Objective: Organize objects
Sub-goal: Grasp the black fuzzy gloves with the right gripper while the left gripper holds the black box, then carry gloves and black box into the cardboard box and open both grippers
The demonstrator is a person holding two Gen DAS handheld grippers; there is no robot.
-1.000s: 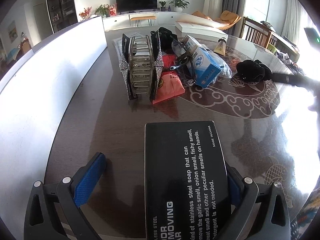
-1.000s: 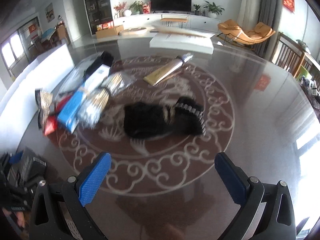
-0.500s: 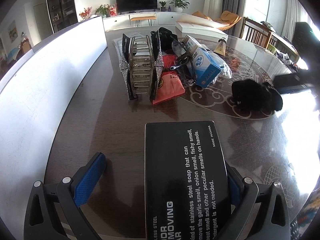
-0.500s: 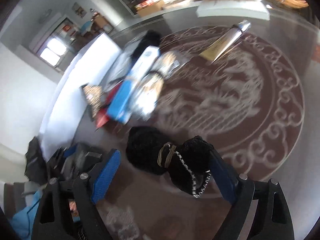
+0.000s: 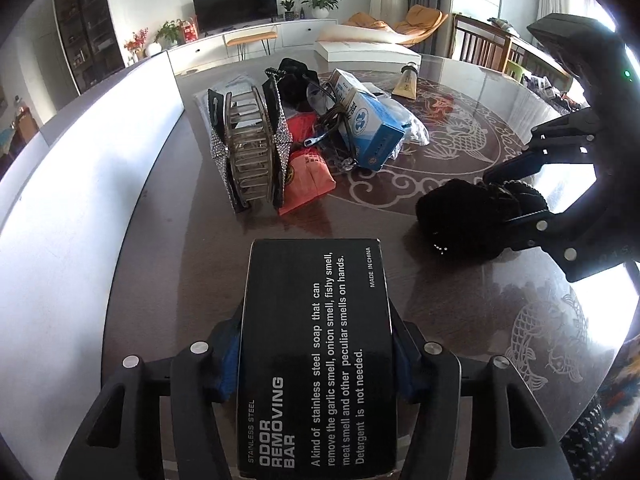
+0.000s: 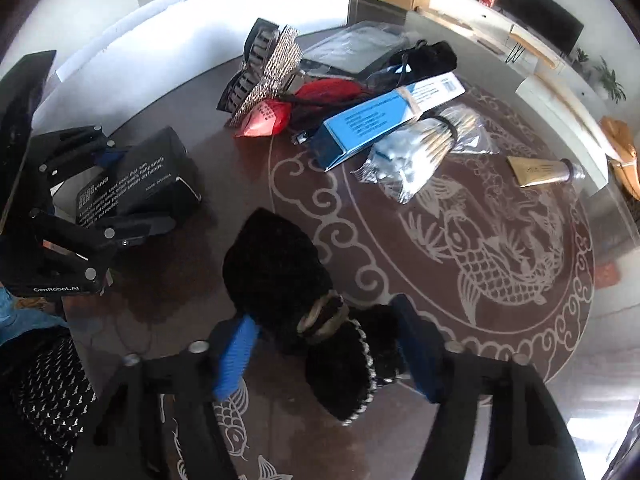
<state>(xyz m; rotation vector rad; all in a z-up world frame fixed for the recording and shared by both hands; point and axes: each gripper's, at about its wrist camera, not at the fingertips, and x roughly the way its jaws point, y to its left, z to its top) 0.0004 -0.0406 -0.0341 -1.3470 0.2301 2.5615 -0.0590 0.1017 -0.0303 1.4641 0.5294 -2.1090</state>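
Note:
A black box (image 5: 316, 320) printed "odor removing bar" lies on the dark table (image 5: 192, 248), near its front edge. My left gripper (image 5: 316, 344) is closing on it, and both blue pads (image 5: 228, 360) touch its long sides. From the right wrist view the same box (image 6: 132, 184) and left gripper (image 6: 140, 190) are at the left. A black fuzzy bundle (image 6: 276, 264) with a gold-and-black band lies right of the box. My right gripper (image 6: 326, 344) is closing around that bundle (image 5: 452, 216), pads against its fluffy sides, and from the left wrist view this gripper (image 5: 496, 200) comes in from the right.
A pile sits at the table's far side: a rhinestone-edged clip rack (image 5: 248, 152), a red pouch (image 5: 308, 176), a blue carton (image 5: 372, 128), a bag of cotton swabs (image 6: 420, 156) and a gold tube (image 6: 544, 170). A white panel (image 5: 80, 180) borders the table's left.
The left jaws closed from wide apart onto the black box. The right gripper rolled, swung toward the box with the black bundle between its fingers, and its jaws narrowed.

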